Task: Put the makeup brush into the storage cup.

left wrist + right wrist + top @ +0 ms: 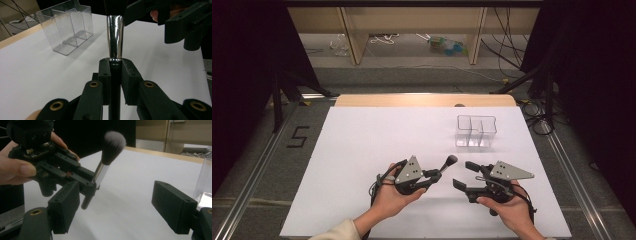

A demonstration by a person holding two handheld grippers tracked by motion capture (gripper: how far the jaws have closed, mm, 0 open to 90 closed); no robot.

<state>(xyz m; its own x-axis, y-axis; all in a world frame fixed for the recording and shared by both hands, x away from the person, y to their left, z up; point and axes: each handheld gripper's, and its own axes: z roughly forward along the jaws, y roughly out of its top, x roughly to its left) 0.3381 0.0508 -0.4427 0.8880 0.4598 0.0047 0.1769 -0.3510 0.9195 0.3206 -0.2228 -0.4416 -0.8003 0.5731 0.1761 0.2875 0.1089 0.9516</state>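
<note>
A makeup brush (448,162) with a black handle, a shiny metal ferrule (115,37) and a soft dark head (113,143) is held up over the white table. My left gripper (437,175) is shut on its handle, the two pads pressing from both sides (115,63), and the brush head tilts up and away. My right gripper (461,173) is just to the right of it, jaws open and empty (117,207), facing the brush. A clear plastic organizer (476,131) with several compartments stands empty farther back on the right.
A white sheet (377,150) covers the table, with a wooden edge (422,100) at the far side. The organizer (205,180) is close to my right gripper's right jaw. Cables and shelving sit on the floor beyond the table.
</note>
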